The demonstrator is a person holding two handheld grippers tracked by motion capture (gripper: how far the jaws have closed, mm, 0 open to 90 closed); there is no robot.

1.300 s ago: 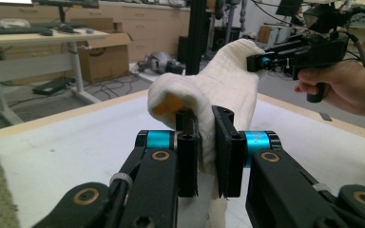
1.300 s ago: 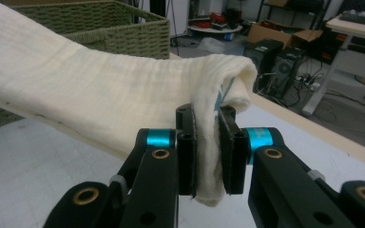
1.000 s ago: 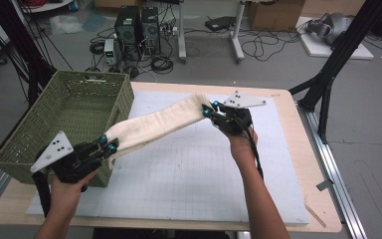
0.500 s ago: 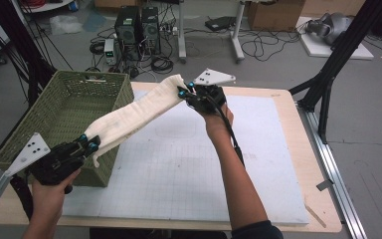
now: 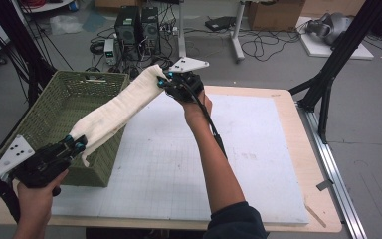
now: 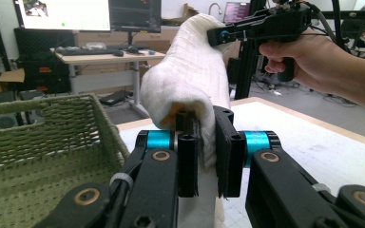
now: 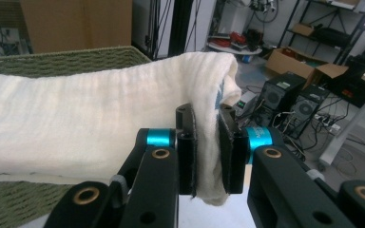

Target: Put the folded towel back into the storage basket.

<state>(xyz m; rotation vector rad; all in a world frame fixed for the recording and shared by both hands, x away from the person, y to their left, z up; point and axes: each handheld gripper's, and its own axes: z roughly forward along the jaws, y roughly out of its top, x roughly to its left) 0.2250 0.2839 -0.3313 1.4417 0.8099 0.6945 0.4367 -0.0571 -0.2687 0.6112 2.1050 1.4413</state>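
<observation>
A cream folded towel (image 5: 119,107) hangs stretched in the air between my two grippers, over the right rim of a green woven basket (image 5: 45,124). My left gripper (image 5: 74,144) is shut on its near end at the basket's front right corner; the cloth (image 6: 190,80) bulges above my jaws. My right gripper (image 5: 163,81) is shut on the far end, held high near the basket's far right corner, where the towel (image 7: 100,128) runs off to the left. In the left gripper view the other gripper (image 6: 261,26) pinches the towel's far end.
The basket sits at the left of a white gridded mat (image 5: 238,149) on a wooden table (image 5: 313,164). Computer towers (image 5: 139,25) and cables lie on the floor beyond. A black frame leg (image 5: 328,74) stands at the table's right.
Both grippers have carried the towel to the left, from over the mat to above the basket's right rim. The right gripper rose and moved farther back; the left pulled toward the near edge.
</observation>
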